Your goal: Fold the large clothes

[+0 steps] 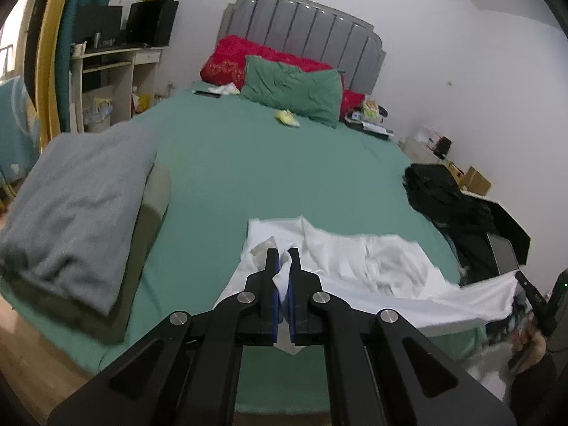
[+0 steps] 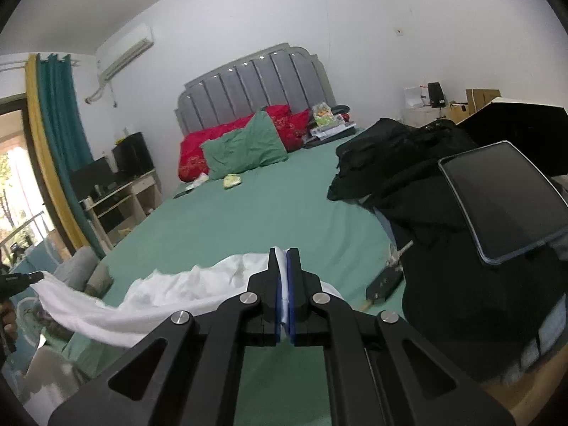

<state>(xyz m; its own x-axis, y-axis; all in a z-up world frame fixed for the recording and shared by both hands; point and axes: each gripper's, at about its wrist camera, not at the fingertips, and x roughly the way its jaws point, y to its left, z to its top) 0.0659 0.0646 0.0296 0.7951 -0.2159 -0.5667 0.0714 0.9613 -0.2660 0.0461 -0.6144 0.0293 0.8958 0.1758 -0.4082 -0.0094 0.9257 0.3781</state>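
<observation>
White garment (image 1: 372, 266) was spread across the near end of the bed (image 1: 248, 177), on the green sheet, with one long edge lifted off the mattress and stretched between the two grippers. The left gripper (image 1: 283, 254) was clamped down on a bunched bit of the cloth, white fabric squeezed up between the blue pads (image 1: 275, 294). Same story on the right gripper (image 2: 283, 254): pressed together with a thin fold of white pinched in it. So both ends were held, and the rest was sagging onto the bed, pretty rumpled in the middle.

Judging from that, the step in hand looked like the carry-over fold, edge held at two points and ready to be brought across. To get it done well, the held edge should probably be kept taut and level, since any slack would likely be dragged into the wrinkles already sitting in the middle. Both ends would best be moved together at the same height, then laid down flat before anything is let go.

Clutter worth being watched: a black pile of clothes (image 2: 408, 163) with a tablet (image 2: 504, 202) propped on it sat just off to the right side, and a folded grey blanket (image 1: 78, 206) was parked on the left. Enough bare sheet was left between them, it seemed, but a wide swing could be snagged.
</observation>
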